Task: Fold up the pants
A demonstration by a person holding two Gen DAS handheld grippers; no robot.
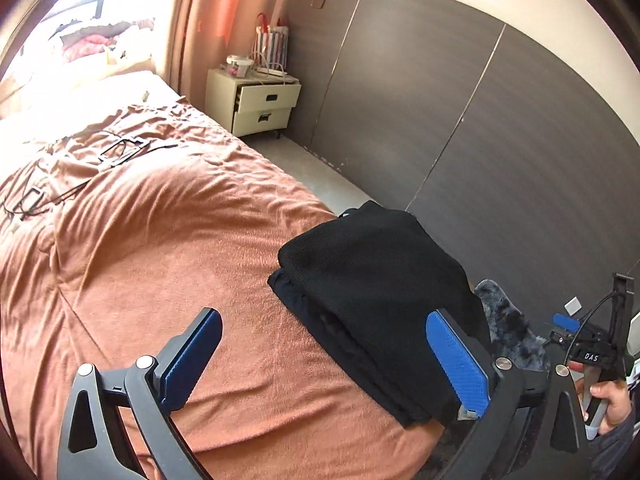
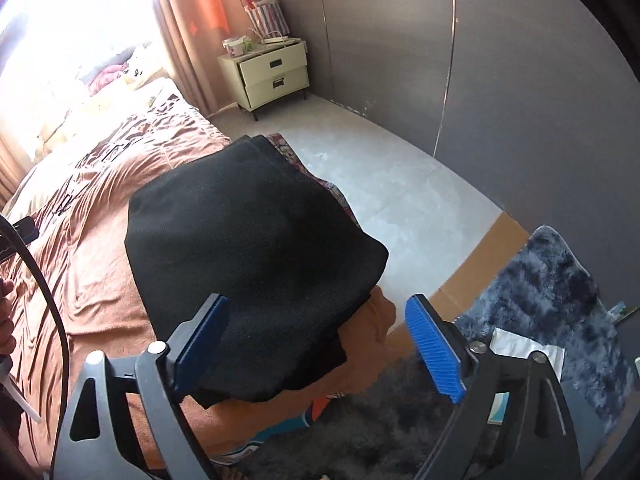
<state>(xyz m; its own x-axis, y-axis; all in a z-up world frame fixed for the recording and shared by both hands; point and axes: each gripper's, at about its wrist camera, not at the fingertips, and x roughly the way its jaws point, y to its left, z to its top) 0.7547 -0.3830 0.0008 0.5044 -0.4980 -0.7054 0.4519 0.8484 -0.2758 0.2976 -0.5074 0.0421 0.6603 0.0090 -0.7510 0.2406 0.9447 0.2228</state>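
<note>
The black pants lie folded in a compact stack on the right edge of the orange bed cover. They also show in the right wrist view. My left gripper is open and empty, hovering just in front of the stack, its right finger over the stack's near corner. My right gripper is open and empty, its fingers to either side of the stack's near corner, above it. The right gripper also shows at the far right of the left wrist view.
A cream nightstand stands by the dark wall panels. Cables and a black frame lie on the bed. A grey shaggy rug, cardboard and bare floor lie beside the bed.
</note>
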